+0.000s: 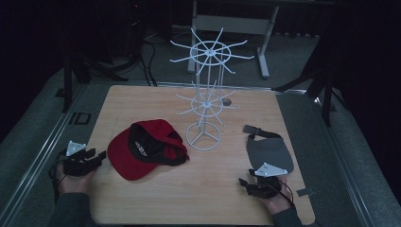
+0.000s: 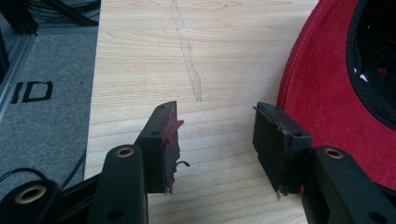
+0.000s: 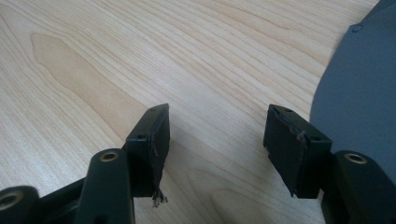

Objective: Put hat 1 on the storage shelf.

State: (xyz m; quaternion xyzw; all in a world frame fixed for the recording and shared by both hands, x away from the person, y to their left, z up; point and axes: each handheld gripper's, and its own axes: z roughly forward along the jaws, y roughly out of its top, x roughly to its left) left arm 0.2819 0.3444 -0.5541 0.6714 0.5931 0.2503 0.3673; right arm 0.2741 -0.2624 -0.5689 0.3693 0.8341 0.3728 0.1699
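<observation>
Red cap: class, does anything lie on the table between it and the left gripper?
Nothing visible does. The left gripper sits open beside the red cap, and the left gripper view shows bare table between its jaws, with the cap's brim right beside one jaw.

At the lower left of the high view the left gripper [image 1: 81, 161] is black, with a grey three-cornered plate on top and a thin black cable. The right gripper [image 1: 261, 183], lower right, looks the same. Dark sleeves cover both forearms. Close up, the black jaws have brass-coloured rivets and worn, frayed pads [image 2: 170, 140] with red marks.
</observation>
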